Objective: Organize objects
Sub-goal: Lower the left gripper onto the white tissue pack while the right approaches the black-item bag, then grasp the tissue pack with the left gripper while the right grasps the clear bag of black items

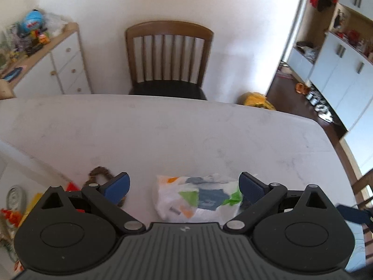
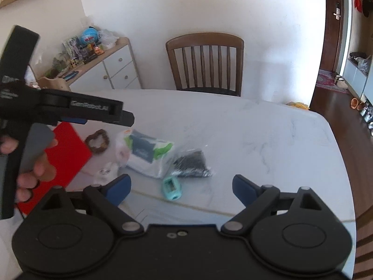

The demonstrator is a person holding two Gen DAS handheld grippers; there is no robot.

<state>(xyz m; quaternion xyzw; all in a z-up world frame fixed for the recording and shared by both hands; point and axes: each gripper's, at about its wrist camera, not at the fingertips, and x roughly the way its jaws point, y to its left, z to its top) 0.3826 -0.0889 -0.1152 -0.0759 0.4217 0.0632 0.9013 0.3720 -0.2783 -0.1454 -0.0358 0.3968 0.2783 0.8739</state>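
We bring the left hand-held gripper (image 1: pixel 184 185), jaws wide and empty, down over the white packet (image 1: pixel 198 198) at 12 o'clock; the right hand-held gripper (image 2: pixel 181 187) waits wide too.

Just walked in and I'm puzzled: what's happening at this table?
A person is tidying small things on a white table with a handheld claw in each hand. Both claws are open and hold nothing. The left claw hovers over a white packet. The right claw points near a small teal gadget. A dark bag, a brown ring and a red board lie nearby.
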